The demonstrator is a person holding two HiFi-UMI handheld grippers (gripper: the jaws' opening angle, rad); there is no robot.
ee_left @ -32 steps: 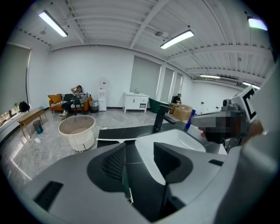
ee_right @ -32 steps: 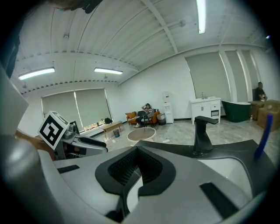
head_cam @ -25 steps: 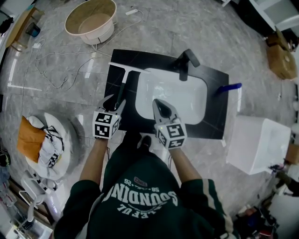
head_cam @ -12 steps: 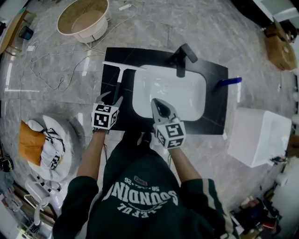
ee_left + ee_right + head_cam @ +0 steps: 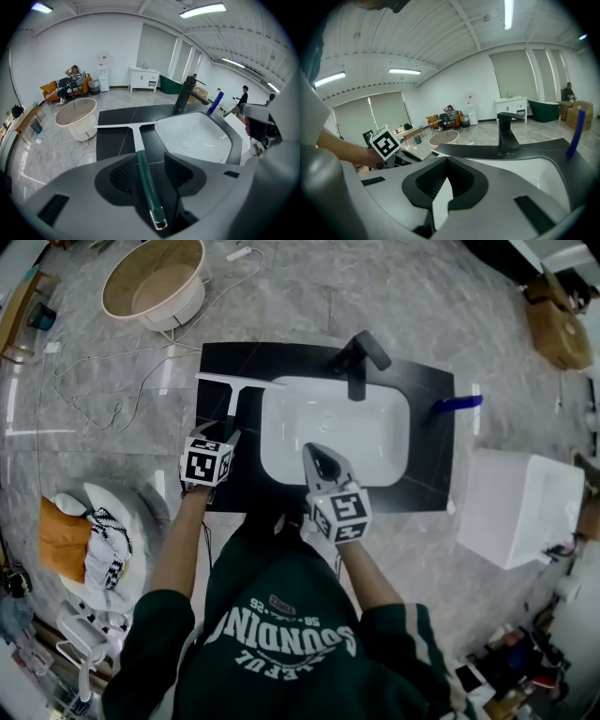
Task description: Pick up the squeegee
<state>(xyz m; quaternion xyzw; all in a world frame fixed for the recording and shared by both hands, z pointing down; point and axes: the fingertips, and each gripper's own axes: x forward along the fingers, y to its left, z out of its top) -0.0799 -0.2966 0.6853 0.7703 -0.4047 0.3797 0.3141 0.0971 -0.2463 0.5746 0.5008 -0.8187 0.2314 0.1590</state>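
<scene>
Green-handled squeegee (image 5: 235,395) lies flat on black counter (image 5: 431,427), just left of white basin (image 5: 375,442), blade away from the person. Risk: the handle sits off-centre in the gap and slightly skewed, so closing may nudge or roll it on the slick top. A grip near the handle's end could also let the blade end droop. Left gripper (image 5: 225,429) has its jaws well apart, straddling the handle, not clamped. Right gripper (image 5: 317,457) hovers over the basin, jaws together, holding nothing.
</scene>
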